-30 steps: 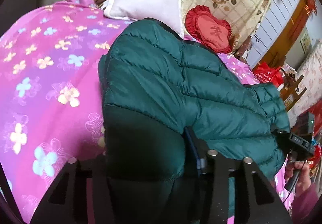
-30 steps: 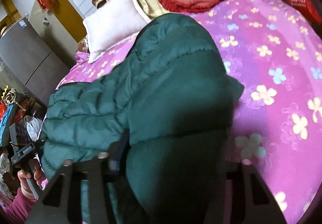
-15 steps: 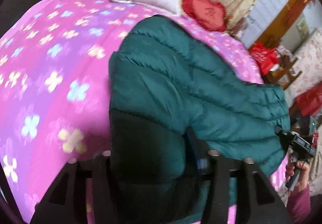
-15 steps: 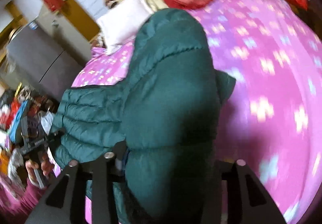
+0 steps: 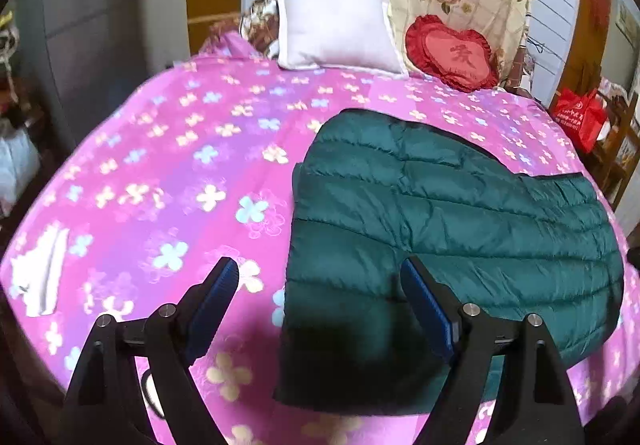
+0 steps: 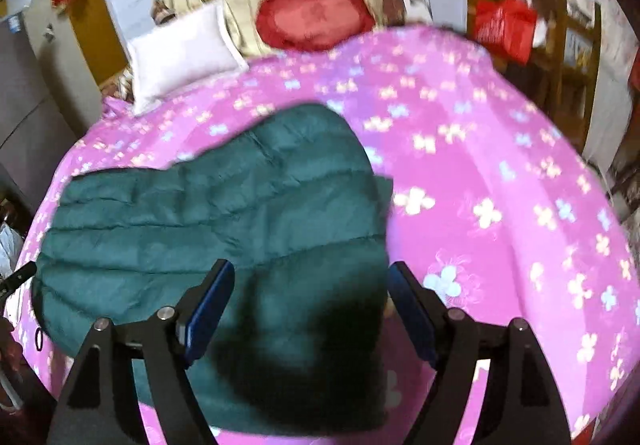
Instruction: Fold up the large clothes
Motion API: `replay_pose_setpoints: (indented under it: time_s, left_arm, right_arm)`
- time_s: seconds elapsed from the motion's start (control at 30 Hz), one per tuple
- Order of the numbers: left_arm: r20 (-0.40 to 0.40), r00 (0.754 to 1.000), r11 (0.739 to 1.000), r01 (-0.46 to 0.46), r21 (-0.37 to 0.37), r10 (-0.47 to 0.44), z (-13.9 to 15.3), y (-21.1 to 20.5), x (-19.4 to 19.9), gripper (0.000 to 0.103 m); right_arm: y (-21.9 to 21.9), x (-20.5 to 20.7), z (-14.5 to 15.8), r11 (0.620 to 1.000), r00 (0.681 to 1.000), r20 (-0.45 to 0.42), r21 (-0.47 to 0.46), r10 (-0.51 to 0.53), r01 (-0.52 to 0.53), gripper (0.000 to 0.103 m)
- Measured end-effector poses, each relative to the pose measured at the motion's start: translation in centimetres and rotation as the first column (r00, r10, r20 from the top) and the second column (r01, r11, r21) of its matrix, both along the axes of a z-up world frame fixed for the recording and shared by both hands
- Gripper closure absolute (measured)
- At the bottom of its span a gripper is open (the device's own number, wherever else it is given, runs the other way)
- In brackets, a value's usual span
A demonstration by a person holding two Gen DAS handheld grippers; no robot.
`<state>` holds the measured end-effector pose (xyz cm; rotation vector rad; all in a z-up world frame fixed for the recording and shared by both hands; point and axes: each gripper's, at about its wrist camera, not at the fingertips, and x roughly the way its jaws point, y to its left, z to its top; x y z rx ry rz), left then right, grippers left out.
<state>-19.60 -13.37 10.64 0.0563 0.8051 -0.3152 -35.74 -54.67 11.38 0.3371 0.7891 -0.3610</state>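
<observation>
Both grippers have just been opening; nothing sits between the fingers. Left gripper [image 5: 320,277] and right gripper [image 6: 310,279]: fingers spread, above the green jacket [image 5: 440,213] lying folded on the bed [image 5: 160,165].

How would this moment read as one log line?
left tool: open, just released | right tool: open, just released | green jacket: folded on pink bedspread

Both views look forward and down along their own gripper's fingers, from above the near edge of a pink flowered bed [image 5: 168,149] towards its head. The left wrist view stands left of the green jacket [image 5: 460,213], the right wrist view [image 6: 224,213] right of it. They share the jacket, white pillow [image 5: 336,29] and red heart cushion [image 5: 452,53].
</observation>
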Motion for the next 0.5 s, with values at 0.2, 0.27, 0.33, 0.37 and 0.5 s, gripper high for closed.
replay_pose_setpoints:
  time_s: [0.2, 0.27, 0.33, 0.37, 0.5]
  left_arm:
    - [0.072, 0.997, 1.0, -0.02, 0.018, 0.018, 0.7, -1.5, -2.8, 0.041]
    - [0.078, 0.997, 1.0, -0.013, 0.016, 0.011, 0.7, -2.0, -3.6, 0.041]
    - [0.076, 0.997, 1.0, -0.003, 0.017, 0.002, 0.8, -2.6, -4.1, 0.041]
    - [0.079, 0.997, 1.0, 0.004, 0.015, -0.005, 0.8, -2.8, -4.4, 0.041]
    - [0.099, 0.995, 1.0, 0.009, 0.011, -0.01, 0.9, -3.5, -5.4, 0.041]
  right_arm:
    - [5.4, -1.1, 2.4, 0.998, 0.996, 0.081, -0.053, 0.04, -0.035, 0.01]
    - [7.5, -0.9, 2.2, 0.996, 0.994, 0.083, -0.056, 0.071, -0.066, 0.01]
    - [9.0, -0.7, 2.0, 0.994, 0.992, 0.081, -0.059, 0.096, -0.092, 0.01]
    - [9.8, -0.6, 1.9, 0.992, 0.991, 0.078, -0.067, 0.112, -0.107, 0.01]
    - [11.4, -0.5, 1.3, 0.99, 0.988, 0.089, -0.069, 0.129, -0.124, 0.009]
